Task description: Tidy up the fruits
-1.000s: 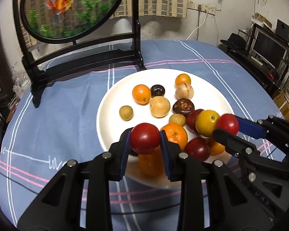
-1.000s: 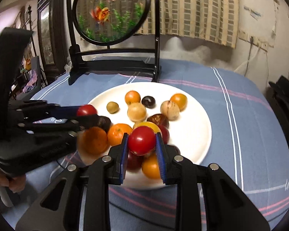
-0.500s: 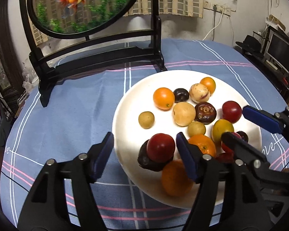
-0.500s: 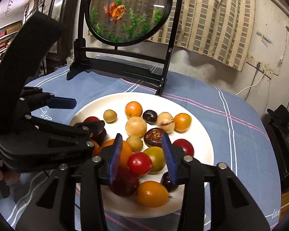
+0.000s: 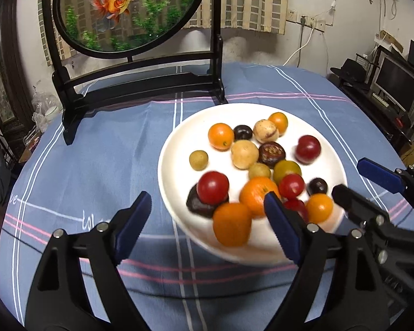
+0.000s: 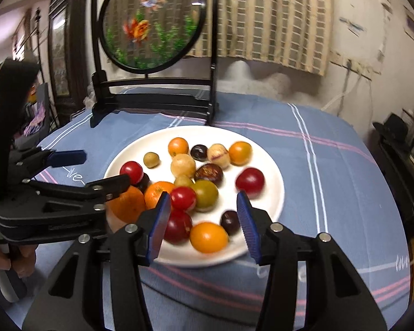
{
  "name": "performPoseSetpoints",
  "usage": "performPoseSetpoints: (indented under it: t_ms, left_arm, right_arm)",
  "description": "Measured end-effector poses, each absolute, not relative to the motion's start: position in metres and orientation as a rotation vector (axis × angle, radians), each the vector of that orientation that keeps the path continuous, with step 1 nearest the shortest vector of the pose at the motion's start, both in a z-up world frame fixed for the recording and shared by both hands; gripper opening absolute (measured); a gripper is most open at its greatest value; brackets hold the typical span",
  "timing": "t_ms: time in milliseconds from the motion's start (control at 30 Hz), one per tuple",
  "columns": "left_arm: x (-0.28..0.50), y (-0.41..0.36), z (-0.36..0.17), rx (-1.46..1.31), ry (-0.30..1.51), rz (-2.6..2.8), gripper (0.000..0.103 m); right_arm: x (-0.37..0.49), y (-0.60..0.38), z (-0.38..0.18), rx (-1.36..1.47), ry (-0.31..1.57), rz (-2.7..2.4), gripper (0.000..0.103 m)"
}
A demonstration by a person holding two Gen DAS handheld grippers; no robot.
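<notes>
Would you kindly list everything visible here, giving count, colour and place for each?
plate: one, white, on the tablecloth, holding all the fruit.
fruits: roughly sixteen; red, orange, tan, yellow-green, dark purple; clustered on the plate.
tablecloth: one, blue with pink and white stripes, covering the table.
fish screen: one, round, black stand, behind the plate.
monitor: one, dark, far right.
left gripper: black, blue pads, jaws just opened, empty, at the plate's near edge.
right gripper: same colours, jaws just opened, empty, over the near fruit.
</notes>
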State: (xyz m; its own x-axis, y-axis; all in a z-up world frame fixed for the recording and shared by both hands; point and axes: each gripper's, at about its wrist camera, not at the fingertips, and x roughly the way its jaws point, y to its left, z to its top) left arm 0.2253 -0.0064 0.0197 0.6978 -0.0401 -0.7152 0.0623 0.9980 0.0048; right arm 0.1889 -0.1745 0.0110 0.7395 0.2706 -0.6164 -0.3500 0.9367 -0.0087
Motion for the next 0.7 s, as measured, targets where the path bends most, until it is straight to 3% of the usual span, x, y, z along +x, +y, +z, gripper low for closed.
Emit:
performPoseSetpoints:
  t_ms: [700]
  left_arm:
    - [0.112,-0.013,0.018,-0.005,0.781,-0.081,0.098]
  right_arm:
    - [0.09,-0.209,-0.008,-0.051,0.734,0.218,0.053]
